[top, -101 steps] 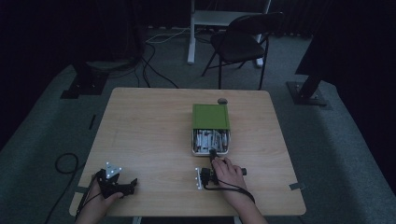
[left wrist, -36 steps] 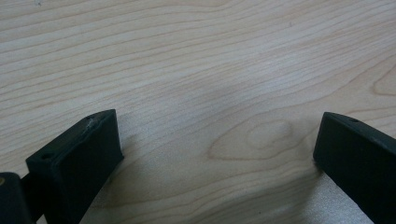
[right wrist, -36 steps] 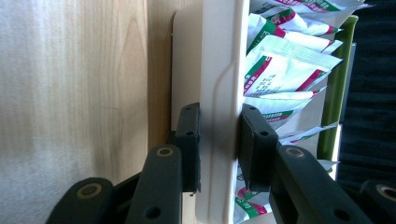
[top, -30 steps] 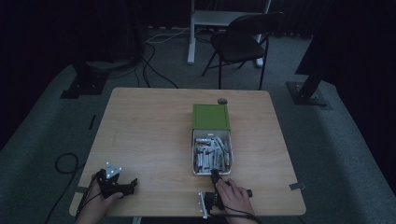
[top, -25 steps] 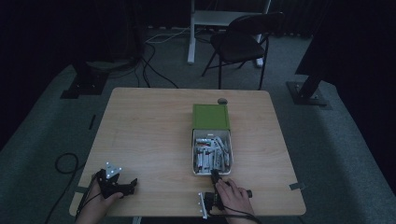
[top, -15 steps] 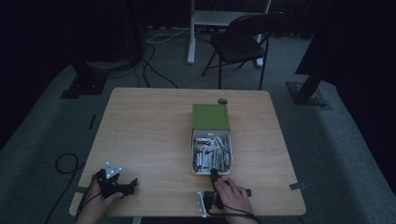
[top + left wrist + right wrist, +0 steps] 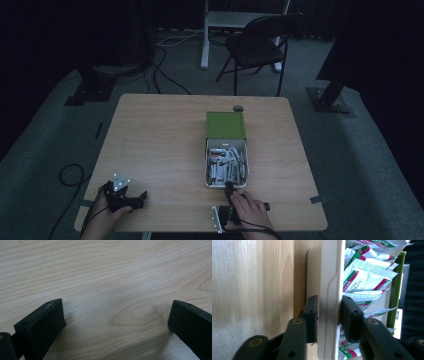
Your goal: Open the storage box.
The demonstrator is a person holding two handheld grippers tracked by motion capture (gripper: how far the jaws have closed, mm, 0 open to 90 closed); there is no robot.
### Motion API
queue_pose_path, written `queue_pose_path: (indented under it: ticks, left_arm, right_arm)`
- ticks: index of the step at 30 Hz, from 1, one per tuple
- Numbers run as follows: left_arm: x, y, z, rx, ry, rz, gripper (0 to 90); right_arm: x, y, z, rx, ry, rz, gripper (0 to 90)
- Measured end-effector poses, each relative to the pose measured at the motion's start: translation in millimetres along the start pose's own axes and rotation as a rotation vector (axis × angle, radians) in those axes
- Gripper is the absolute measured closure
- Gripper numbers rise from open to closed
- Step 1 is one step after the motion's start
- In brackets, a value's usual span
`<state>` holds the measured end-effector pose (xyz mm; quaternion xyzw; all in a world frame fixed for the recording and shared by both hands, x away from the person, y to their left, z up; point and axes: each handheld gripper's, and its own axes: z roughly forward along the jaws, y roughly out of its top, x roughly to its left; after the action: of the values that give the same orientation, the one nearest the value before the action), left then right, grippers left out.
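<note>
while the right gripper (image 7: 328,315) has its two black fingers (image 7: 311,315) set on either side of the near wall of the white tray (image 7: 329,290), one outside and one inside among the sachets (image 7: 364,277), they have just been opening a little and whether they press the wall cannot be told. in the high view the tray (image 7: 207,165) lies right of centre on the wooden counter (image 7: 160,145), with its green lid (image 7: 226,125) standing touching its upper end. the right gripper (image 7: 229,187) reaches it from the bottom of the frame, at the tray's lower edge. the left gripper (image 7: 142,197) rests at the lower left of the counter, well apart from the tray; its fingers (image 7: 45,322) are spread wide over bare wood with nothing between them.
</note>
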<state>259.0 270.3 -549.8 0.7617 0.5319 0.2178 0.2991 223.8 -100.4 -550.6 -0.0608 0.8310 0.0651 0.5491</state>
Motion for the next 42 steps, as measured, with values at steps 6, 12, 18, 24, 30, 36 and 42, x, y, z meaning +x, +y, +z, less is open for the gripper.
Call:
queue_pose_path:
  ticks: [6, 12, 18, 24, 30, 36, 42]
  left_arm:
    - [0.0, 0.0, 0.0, 0.000, 0.000, 0.000, 1.5]
    - [0.0, 0.0, 0.0, 0.000, 0.000, 0.000, 1.5]
    - [0.0, 0.0, 0.0, 0.000, 0.000, 0.000, 1.5]
    - [0.0, 0.0, 0.0, 0.000, 0.000, 0.000, 1.5]
    - [0.0, 0.0, 0.0, 0.000, 0.000, 0.000, 1.5]
    - [-0.2, 0.0, 0.1, -0.001, 0.000, -0.002, 1.5]
    - [-0.1, 0.0, 0.1, -0.001, 0.000, -0.002, 1.5]
  right_arm:
    - [-5.0, -0.5, -4.7, -0.033, 0.061, 0.051, 61.8]
    - [-18.4, -6.2, -11.6, -0.091, 0.094, 0.178, 59.5]
    - [-32.6, -15.2, -18.2, -0.165, 0.113, 0.273, 59.8]
    - [-42.1, -20.2, -24.3, -0.240, 0.110, 0.338, 59.8]
    - [-56.5, -30.9, -28.7, -0.306, 0.084, 0.496, 61.4]
    - [-74.2, -50.0, -31.4, -0.369, 0.078, 0.680, 61.4]
    - [-84.5, -66.6, -32.2, -0.372, 0.038, 0.774, 60.7]
